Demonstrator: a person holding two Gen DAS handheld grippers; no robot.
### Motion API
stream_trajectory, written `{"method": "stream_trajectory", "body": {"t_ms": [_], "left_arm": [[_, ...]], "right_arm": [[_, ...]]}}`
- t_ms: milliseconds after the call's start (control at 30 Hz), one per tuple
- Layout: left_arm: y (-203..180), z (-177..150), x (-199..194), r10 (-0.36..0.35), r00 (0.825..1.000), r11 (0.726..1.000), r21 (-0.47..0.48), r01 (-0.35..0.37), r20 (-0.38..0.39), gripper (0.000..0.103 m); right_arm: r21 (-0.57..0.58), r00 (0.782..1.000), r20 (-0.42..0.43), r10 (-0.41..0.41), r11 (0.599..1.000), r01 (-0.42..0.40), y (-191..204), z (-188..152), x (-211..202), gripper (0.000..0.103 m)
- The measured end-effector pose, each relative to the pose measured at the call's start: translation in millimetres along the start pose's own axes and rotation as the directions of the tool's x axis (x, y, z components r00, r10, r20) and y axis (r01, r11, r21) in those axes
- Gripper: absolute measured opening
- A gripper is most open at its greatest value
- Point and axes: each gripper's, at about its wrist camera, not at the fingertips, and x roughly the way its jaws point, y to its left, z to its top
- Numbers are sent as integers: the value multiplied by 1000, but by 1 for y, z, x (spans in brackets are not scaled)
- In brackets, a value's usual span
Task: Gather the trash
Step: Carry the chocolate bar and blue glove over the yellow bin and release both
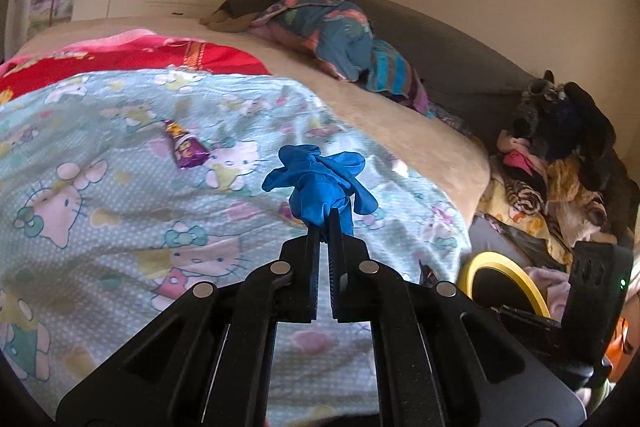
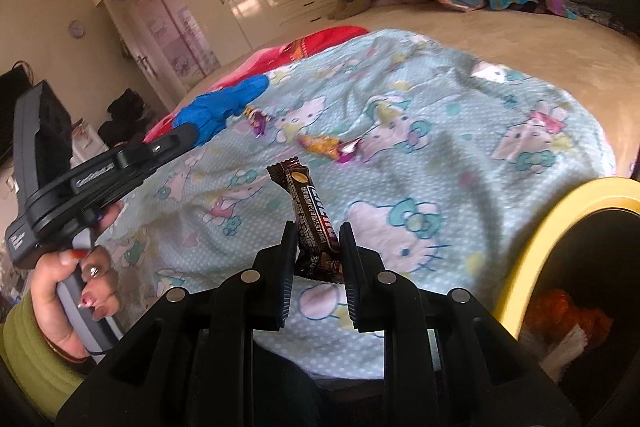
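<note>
Bed: cartoon-cat sheet, purple wrapper.

One blue glove, three snack wrappers, one yellow-rimmed bin, one bed

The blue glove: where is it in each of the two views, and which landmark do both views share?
Left wrist: the blue glove is at centre, pinched in the left gripper.
Right wrist: it is at the left, at the tip of the same gripper, above the bed.
Shared landmark: the purple wrapper on the sheet, near the glove.
</note>
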Motion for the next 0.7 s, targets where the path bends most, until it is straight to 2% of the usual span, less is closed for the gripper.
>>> {"method": "stream_trajectory", "body": {"t_ms": [400,700], "left_arm": [[-30,-3,-6,-57,998,997,57,57,-2,2],[-48,-5,-14,-101,995,991,91,101,-1,2]], "right_arm": [[100,993,83,-78,993,70,-42,5,-46,21],[128,987,116,-113,987,98,-55,5,-65,21]]}}
